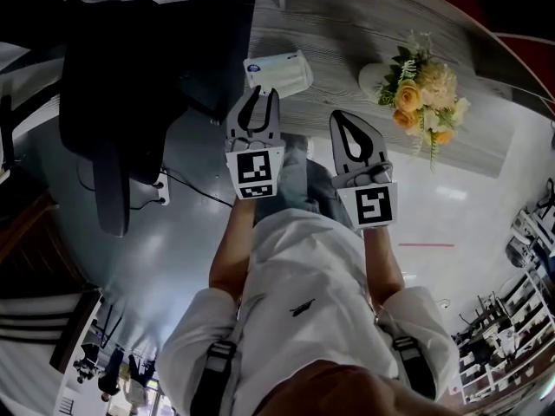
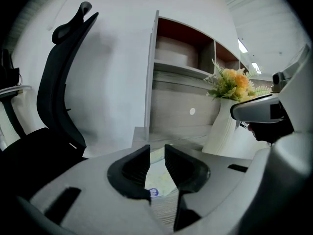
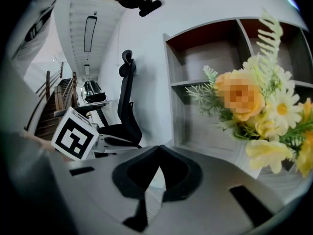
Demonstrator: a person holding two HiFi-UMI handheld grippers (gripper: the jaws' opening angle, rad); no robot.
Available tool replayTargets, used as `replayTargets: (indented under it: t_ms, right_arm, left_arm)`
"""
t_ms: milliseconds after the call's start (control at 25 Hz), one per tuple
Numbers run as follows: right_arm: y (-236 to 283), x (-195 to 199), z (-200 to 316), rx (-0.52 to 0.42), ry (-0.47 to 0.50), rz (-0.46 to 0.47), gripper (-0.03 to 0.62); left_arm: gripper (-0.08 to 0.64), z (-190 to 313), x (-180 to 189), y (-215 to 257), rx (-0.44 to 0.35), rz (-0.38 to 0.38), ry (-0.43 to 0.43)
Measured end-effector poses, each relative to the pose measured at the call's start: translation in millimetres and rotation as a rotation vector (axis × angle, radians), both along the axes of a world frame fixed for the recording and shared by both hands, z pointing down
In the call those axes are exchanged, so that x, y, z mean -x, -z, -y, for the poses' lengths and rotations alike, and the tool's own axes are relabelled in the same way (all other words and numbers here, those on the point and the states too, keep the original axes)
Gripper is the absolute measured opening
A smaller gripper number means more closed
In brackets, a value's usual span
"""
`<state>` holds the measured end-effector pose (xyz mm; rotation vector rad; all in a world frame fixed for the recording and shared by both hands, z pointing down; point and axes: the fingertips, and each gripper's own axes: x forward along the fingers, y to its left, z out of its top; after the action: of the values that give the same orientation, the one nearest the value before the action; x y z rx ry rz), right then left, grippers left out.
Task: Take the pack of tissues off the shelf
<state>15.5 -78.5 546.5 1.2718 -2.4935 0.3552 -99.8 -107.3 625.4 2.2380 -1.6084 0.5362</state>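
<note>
Just ahead of the parted jaws (left gripper [image 2: 157,152]) lies the tissue pack [image 1: 279,70].

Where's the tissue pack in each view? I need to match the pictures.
Head view: tissue pack at top centre, on the desk edge, just ahead of the left gripper.
Left gripper view: low centre, seen between the jaws.
Right gripper view: can't be made out.
Shared landmark: the flowers.

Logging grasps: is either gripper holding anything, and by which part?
Nothing is held. The left gripper's jaws stand apart at the pack of tissues lying on the table; the right gripper is shut and empty.
</note>
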Motion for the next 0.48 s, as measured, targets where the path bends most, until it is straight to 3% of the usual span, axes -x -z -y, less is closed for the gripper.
replayTargets:
  t_ms: [480]
  right_arm:
    - [5, 9, -4, -0.014, 0.029, 0.011, 0.025]
  left_arm:
    - [0.086, -15, 4, 26, -0.058, -0.002, 0.004]
